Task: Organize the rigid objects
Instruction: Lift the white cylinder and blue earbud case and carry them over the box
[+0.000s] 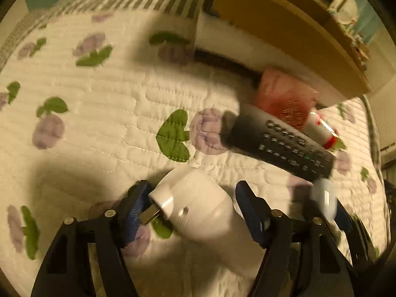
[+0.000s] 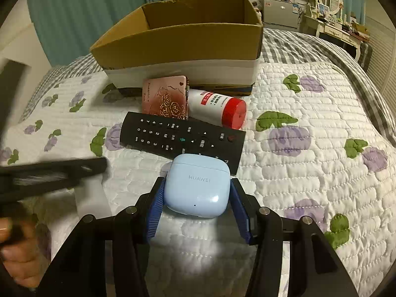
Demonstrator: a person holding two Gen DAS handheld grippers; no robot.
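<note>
here we see our right gripper closed on a pale blue rounded earbud case marked huawei, its blue ribbed pads pressing the case's two sides. the case rests on a white quilted bedspread printed with purple flowers and green leaves, and its far edge overlaps the near edge of a long black remote control lying crosswise just behind it.

beyond the remote, a flat pink case with gold rose drawings lies beside a white cylindrical bottle with a red cap that rests on its side. both sit right in front of an open brown cardboard box with a white lower band, which stands on the bedspread.

our left gripper has its fingers spread wide, and between them lies a white plastic charger plug with a metal connector sticking out toward the left finger. the pads do not press on it, so far as the blurred left wrist view lets us judge. from that view the remote, the pink case and the bottle lie to the right, with the box above them.

in the right wrist view the left gripper shows as a dark blur at the left edge, with a person's hand on it at the lower left corner.
</note>
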